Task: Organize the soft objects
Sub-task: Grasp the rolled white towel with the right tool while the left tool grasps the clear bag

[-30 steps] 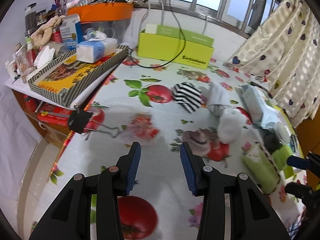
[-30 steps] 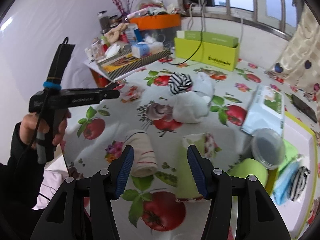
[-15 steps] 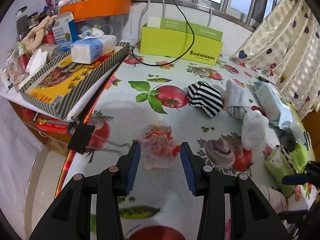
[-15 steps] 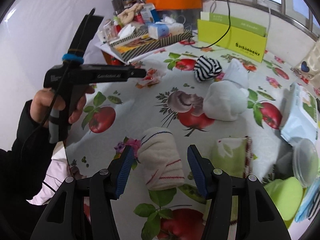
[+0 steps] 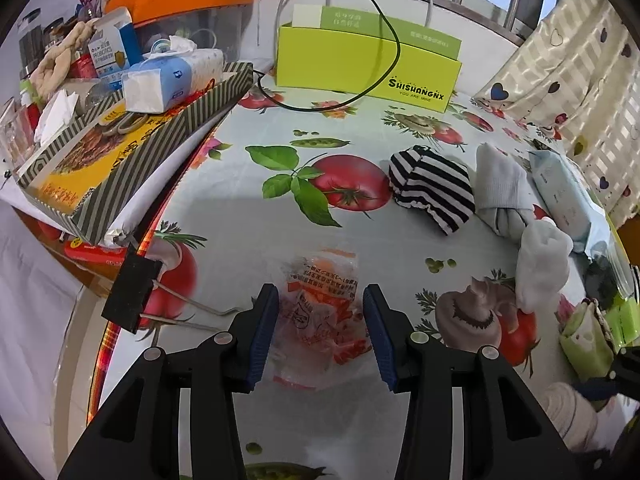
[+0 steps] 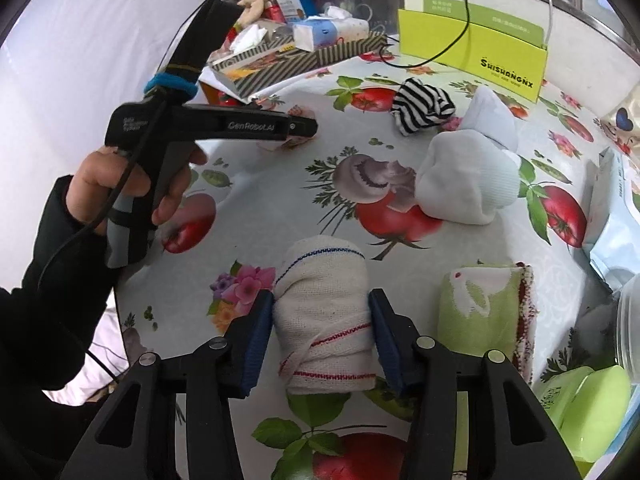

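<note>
Cream woven cloth, rolled into a stubby cylinder with thin red and blue stitched lines, lies between the fingers of the right gripper (image 6: 322, 336). This cream roll (image 6: 326, 312) rests on the desk (image 6: 280, 208), and the gripper's jaws have just been closing around it; the blue ribbed pads sit right against its 2 sides, though whether they press in I cannot tell.

The left gripper (image 5: 320, 324) stands spread wide, its jaws having just opened a little further, with a crinkled clear plastic wrapper (image 5: 324, 312) printed in orange lying flat on the desk between the fingers, apart from both pads. A person's hand (image 6: 132, 188) grips its handle.

Further back lie a black-and-white striped sock bundle (image 5: 432, 188), a pale grey folded sock (image 5: 500, 192) touching it, and a soft white knit bundle (image 6: 468, 184). A fluffy green towel (image 6: 484, 300) lies just beside the cream roll. A glossy tomato-print oilcloth covers the desk.
</note>
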Tool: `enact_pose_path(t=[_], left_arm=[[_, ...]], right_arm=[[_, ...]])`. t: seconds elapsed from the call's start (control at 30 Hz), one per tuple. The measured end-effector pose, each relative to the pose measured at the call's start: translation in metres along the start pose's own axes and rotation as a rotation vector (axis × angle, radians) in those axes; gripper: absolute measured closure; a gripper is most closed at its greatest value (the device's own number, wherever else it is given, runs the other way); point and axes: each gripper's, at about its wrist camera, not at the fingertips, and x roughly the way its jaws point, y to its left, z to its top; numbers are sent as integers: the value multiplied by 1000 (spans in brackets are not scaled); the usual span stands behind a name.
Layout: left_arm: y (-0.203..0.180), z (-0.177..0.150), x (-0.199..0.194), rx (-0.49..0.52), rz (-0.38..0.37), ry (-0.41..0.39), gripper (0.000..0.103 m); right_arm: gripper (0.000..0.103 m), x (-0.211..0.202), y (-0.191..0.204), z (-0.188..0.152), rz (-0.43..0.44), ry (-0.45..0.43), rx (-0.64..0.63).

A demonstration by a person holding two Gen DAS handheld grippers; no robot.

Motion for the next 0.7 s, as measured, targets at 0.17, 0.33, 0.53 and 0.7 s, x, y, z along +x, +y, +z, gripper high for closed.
enact_pose_path(t=[0.17,0.33,0.53,0.7], left_arm=[[-1,-4,-3,4,12,-18,60],[-8,-12,-14,6,5,-31,67],[-17,-22,-33,2,-25,-57,71],[-24,-28,-51,-3,-43,-80,73]], right_arm=[[56,-4,-4,-2,-20,-15,14],[56,-9,-8,-3,-32,-41,30],[56,-21,-7,-4,-38,-80,33],[56,-32,-5,-7,-42,-106,34]])
